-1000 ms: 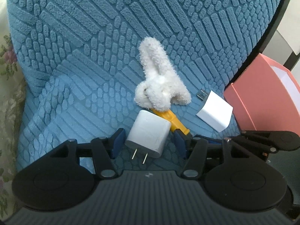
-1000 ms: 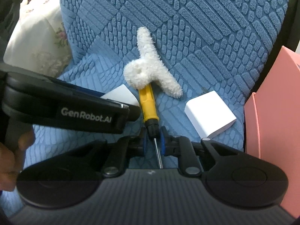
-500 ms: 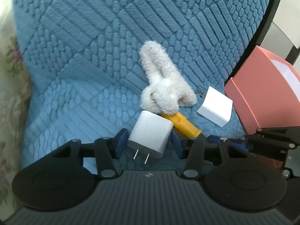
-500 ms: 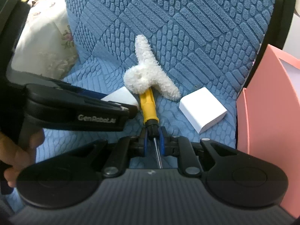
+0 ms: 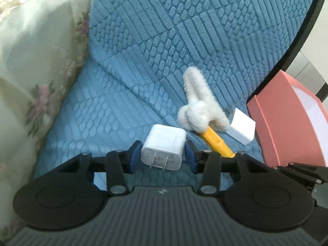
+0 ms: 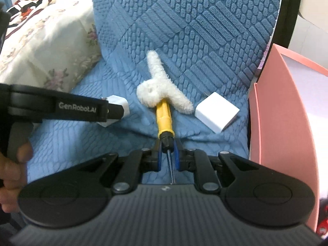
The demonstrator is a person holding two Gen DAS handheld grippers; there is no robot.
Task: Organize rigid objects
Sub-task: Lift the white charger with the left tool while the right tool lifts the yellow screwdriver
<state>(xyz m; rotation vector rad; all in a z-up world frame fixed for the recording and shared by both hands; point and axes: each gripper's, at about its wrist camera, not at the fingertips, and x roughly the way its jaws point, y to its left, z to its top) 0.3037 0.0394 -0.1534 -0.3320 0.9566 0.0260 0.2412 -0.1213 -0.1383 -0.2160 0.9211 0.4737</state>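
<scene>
Since both targets were rigid, I had the left gripper (image 5: 163, 153) clamped across the white two-prong plastic charger cube (image 5: 164, 146), and the right gripper (image 6: 167, 153) pinching the yellow-handled screwdriver (image 6: 164, 119) at its collar for a level lift.

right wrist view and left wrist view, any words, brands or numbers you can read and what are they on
"GenRobot.AI" in pale letters on the side of the left gripper, seen in the right wrist view.
Small grey print on the prong face of the white charger held in the left gripper: too small and blurred to read.
No text shows on the second white charger, the yellow screwdriver or the pink box.
</scene>
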